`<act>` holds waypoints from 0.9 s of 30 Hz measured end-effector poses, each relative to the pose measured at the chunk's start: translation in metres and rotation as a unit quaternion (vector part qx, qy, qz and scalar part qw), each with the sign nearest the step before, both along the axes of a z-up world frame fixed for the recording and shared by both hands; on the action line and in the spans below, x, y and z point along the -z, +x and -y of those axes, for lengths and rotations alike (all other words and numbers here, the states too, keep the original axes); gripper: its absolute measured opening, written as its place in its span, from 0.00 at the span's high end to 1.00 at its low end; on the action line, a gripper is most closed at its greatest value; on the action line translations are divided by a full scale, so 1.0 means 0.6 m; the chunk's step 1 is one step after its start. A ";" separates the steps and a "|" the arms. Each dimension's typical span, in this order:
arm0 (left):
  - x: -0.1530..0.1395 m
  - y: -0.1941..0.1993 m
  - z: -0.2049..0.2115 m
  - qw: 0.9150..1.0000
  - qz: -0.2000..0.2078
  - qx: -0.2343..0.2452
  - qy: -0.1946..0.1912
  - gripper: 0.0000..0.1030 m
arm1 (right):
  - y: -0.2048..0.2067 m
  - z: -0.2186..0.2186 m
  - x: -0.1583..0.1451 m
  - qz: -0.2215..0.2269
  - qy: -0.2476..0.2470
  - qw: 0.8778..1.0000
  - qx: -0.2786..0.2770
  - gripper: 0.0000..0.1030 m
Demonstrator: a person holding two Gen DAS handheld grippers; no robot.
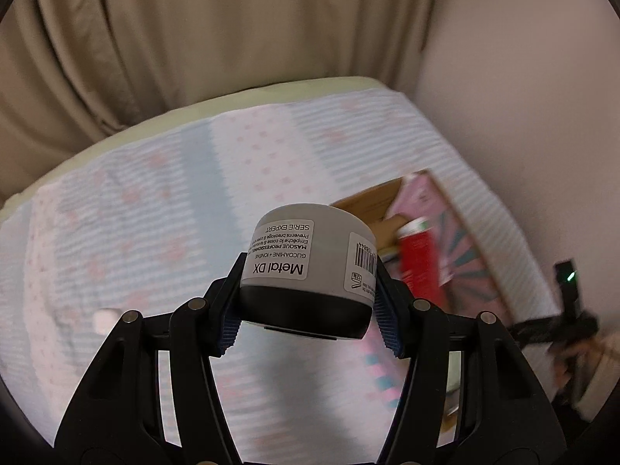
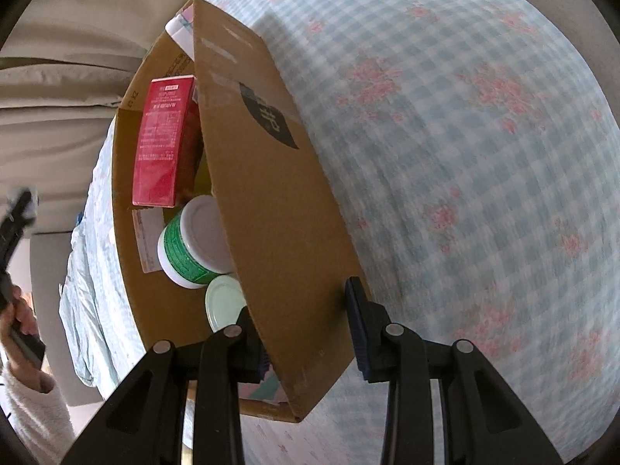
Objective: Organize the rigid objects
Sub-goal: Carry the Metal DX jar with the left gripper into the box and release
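My left gripper (image 1: 308, 302) is shut on a grey jar (image 1: 310, 255) with a black lid and a "Metal DX" label. It holds the jar upside down above the bed. The cardboard box (image 1: 372, 209) lies to the right with a red carton (image 1: 416, 255) inside. In the right wrist view my right gripper (image 2: 304, 333) is open with its jaws either side of the box's side flap (image 2: 271, 193). Inside the box are the red carton (image 2: 162, 143), a green-and-white tub (image 2: 190, 244) and a pale green lid (image 2: 224, 302).
The bed has a blue-and-pink checked cover (image 1: 155, 193) (image 2: 465, 155). Beige curtains (image 1: 193, 31) hang behind it and a wall (image 1: 523, 77) stands on the right. A small white object (image 1: 104, 319) lies on the cover at the left. The other gripper (image 1: 569, 298) shows at the far right.
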State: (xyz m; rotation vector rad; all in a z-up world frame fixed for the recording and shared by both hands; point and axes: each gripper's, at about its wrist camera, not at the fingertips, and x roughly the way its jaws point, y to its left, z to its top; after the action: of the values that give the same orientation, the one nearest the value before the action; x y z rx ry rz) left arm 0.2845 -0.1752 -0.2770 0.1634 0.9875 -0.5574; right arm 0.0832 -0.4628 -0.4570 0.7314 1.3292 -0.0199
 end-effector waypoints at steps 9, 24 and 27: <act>0.055 -0.036 0.181 0.998 -0.044 0.028 -0.030 0.47 | 0.008 0.001 0.004 0.002 0.004 1.000 -0.020 0.69; 0.143 -0.093 0.291 0.994 -0.084 0.070 0.012 0.47 | 0.012 0.007 0.009 0.002 0.008 0.999 -0.036 0.69; 0.132 -0.094 0.295 0.995 -0.075 0.068 0.021 0.12 | 0.013 0.008 0.008 0.002 0.008 0.999 -0.037 0.69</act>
State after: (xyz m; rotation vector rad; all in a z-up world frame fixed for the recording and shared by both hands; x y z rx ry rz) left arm 0.2281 -0.3520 -0.3560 0.2301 1.1404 -0.6817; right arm 0.0909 -0.4673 -0.4619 0.6945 1.3538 0.0502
